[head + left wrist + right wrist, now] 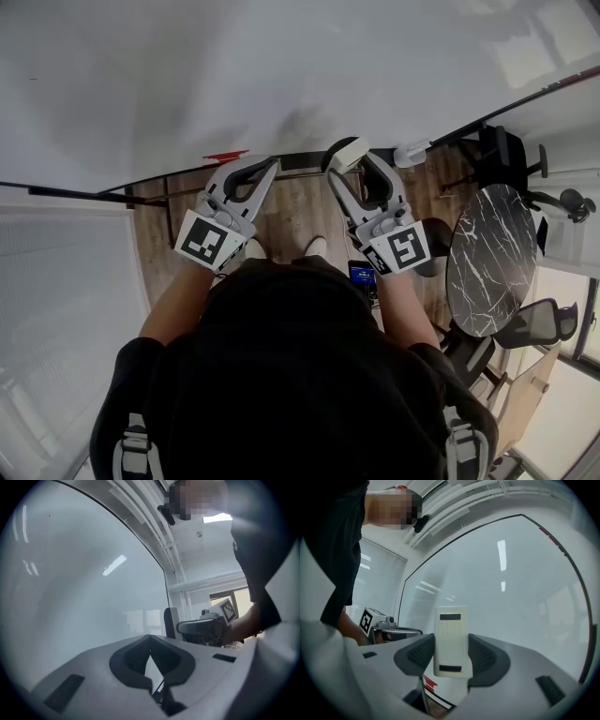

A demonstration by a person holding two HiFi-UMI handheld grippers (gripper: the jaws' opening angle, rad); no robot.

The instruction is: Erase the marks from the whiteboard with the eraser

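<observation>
Eraser [450,639] sits clamped in the right claw [451,645] by the whiteboard [515,592]; left claw [150,640] is closed, empty.

The person wears a black short-sleeved top [300,375] with grey straps [131,450] over both shoulders. The left gripper [270,167] and the right gripper [349,159] have light grey shells and dark textured jaws. Each carries a white cube [211,241] with black square markers.
</observation>
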